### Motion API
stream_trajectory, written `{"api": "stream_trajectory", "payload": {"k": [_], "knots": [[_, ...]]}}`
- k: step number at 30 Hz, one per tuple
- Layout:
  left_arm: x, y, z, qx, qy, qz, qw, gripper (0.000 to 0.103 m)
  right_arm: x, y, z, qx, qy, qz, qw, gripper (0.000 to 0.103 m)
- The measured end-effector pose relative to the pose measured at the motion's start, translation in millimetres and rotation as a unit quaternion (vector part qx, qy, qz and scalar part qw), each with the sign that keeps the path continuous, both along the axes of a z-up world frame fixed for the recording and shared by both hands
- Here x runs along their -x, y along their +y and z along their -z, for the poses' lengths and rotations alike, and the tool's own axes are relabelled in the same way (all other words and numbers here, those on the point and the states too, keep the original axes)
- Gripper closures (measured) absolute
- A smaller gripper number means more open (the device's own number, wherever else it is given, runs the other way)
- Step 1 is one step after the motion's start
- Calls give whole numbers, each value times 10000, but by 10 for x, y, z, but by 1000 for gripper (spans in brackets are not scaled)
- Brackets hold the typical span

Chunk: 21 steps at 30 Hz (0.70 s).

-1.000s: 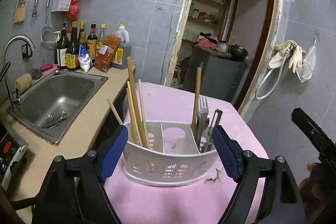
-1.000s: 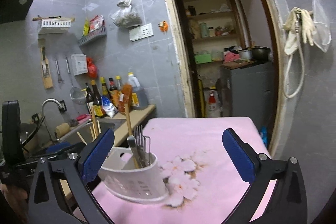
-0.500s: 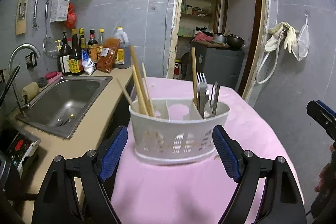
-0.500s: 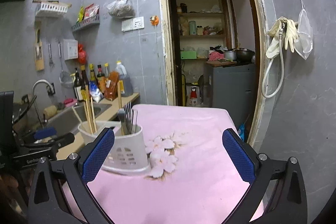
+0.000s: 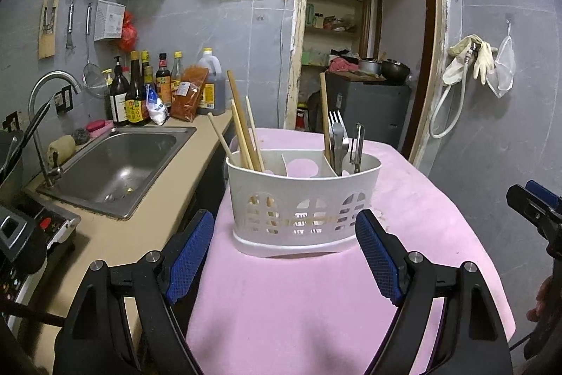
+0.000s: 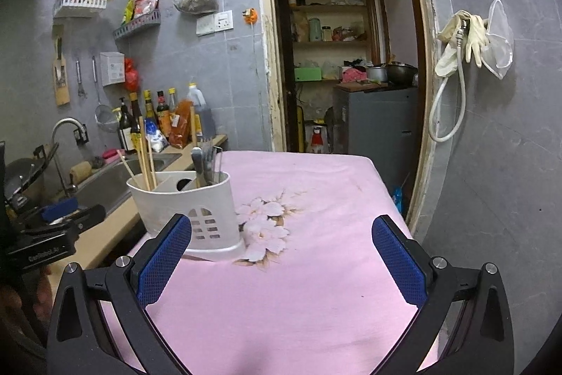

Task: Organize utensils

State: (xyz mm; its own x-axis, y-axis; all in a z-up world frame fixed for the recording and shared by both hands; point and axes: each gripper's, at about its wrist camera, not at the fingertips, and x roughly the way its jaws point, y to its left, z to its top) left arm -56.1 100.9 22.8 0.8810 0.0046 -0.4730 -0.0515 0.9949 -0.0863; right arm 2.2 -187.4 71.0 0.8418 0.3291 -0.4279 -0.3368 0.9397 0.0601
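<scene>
A white slotted utensil caddy [image 5: 304,199] [image 6: 189,202] stands upright on the pink tablecloth [image 5: 316,297] [image 6: 316,255]. Wooden chopsticks [image 5: 242,129] [image 6: 144,153] lean in its left compartment. A fork, a spoon and other metal pieces [image 5: 340,143] [image 6: 207,160] stand in its right compartment with one more wooden stick; the middle compartment holds nothing. My left gripper [image 5: 288,255] is open just in front of the caddy, not touching it. My right gripper [image 6: 281,259] is open over bare cloth, to the right of the caddy.
A steel sink [image 5: 119,164] with a tap [image 5: 49,101] is set in the beige counter [image 5: 116,234] left of the table. Sauce bottles [image 5: 140,94] line the tiled wall. Behind the table an open doorway [image 6: 351,58] leads to shelves and a grey cabinet.
Both grippers have drawn back from the caddy and dropped lower. The left one no longer straddles it. The caddy stays in place on the cloth.
</scene>
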Motion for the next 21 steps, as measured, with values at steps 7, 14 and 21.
{"api": "stream_trajectory", "payload": {"k": [7, 14, 21], "knots": [[6, -84, 55, -71, 70, -3, 10000, 25, -37, -30, 58, 209, 76, 23, 9998, 0], [1, -121, 89, -48, 92, 61, 9999, 25, -68, -65, 100, 418, 138, 168, 9989, 0], [4, -131, 85, -42, 27, 38, 10000, 25, -92, -102, 113, 529, 124, 254, 9982, 0]]}}
